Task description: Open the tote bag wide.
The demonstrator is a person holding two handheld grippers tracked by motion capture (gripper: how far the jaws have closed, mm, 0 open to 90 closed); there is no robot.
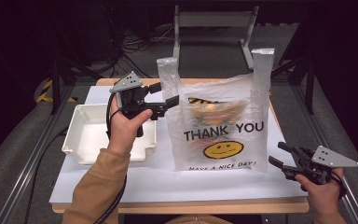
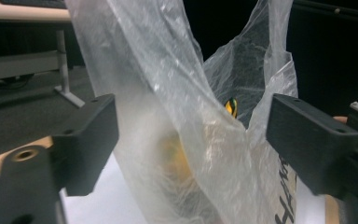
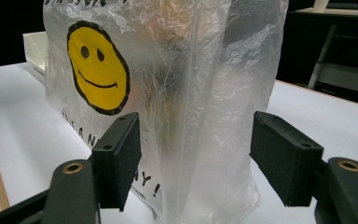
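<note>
Bag [image 1: 221, 123] stands upright near the middle of the table [image 1: 121, 179], both handles up, printed side toward the person; a white tray [image 1: 86, 135] sits just to its left. Left gripper [image 1: 161, 100] hangs level beside the bag's left handle [image 1: 168, 77], jaws apart. In the left gripper view the handle film runs up between the jaws without either pad pressing on it, so nothing is gripped yet. Right gripper [image 1: 277, 156] hovers near the bag's lower right corner, apart from it, jaws also apart; in the right gripper view the bag's side gusset [image 3: 200, 116] stands ahead of the open jaws, untouched. Judged step: lining up on the left handle, most likely to take hold of the bag or spread its mouth. Next move calls for closing squarely on the thin film without letting it slide out, and for keeping the bag from tipping, since it stands free. Contents [image 1: 214, 112] are hard to read: a yellowish-orange mass behind crinkled plastic, plus a small yellow-and-black patch [image 2: 231, 106] seen through the mouth in the left gripper view; cannot tell what they are or how many. The bag's far side is hidden.
</note>
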